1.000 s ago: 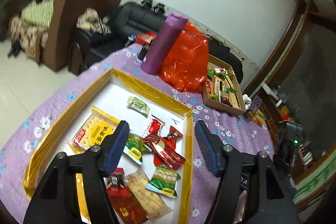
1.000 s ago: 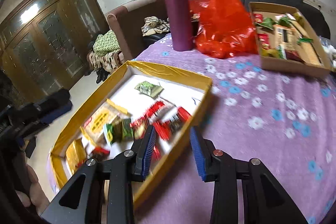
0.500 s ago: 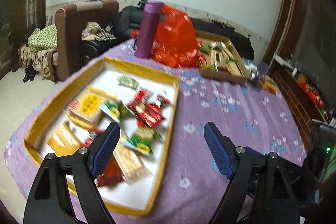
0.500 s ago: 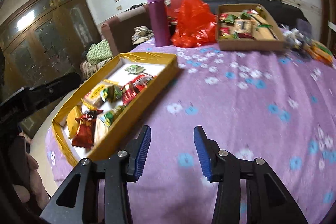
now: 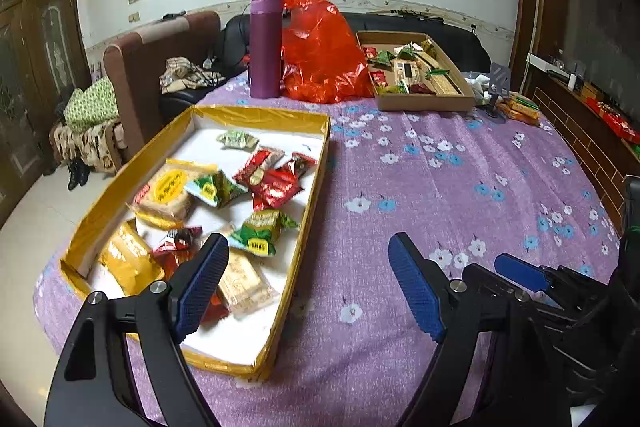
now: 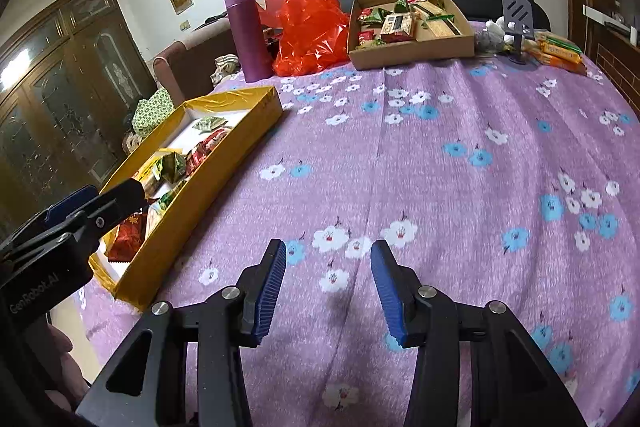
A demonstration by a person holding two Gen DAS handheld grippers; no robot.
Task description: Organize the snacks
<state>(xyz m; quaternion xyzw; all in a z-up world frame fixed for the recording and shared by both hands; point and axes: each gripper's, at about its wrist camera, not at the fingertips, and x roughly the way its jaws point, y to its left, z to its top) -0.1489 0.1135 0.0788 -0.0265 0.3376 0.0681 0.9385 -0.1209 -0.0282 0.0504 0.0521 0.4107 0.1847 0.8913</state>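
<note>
A gold-sided box (image 5: pixel 262 115) with a white floor holds several wrapped snacks, red, green and yellow; it also shows at the left of the right wrist view (image 6: pixel 208 183). A brown cardboard tray (image 5: pixel 424 102) with more snacks stands at the table's far side, also in the right wrist view (image 6: pixel 412 51). My left gripper (image 5: pixel 308 287) is open and empty, low over the box's near right corner. My right gripper (image 6: pixel 328 291) is open and empty over the purple cloth, to the right of the box.
A purple flask (image 5: pixel 265 45) and a red plastic bag (image 5: pixel 320 55) stand behind the gold box. Snack packets (image 6: pixel 558 51) and a small dark stand (image 6: pixel 517 17) lie at the far right. The flowered purple cloth (image 6: pixel 460 155) covers the table. Sofas stand beyond.
Both grippers have pulled back and to the right, away from the gold box toward the table's near edge. Both jaws stay open and empty.
</note>
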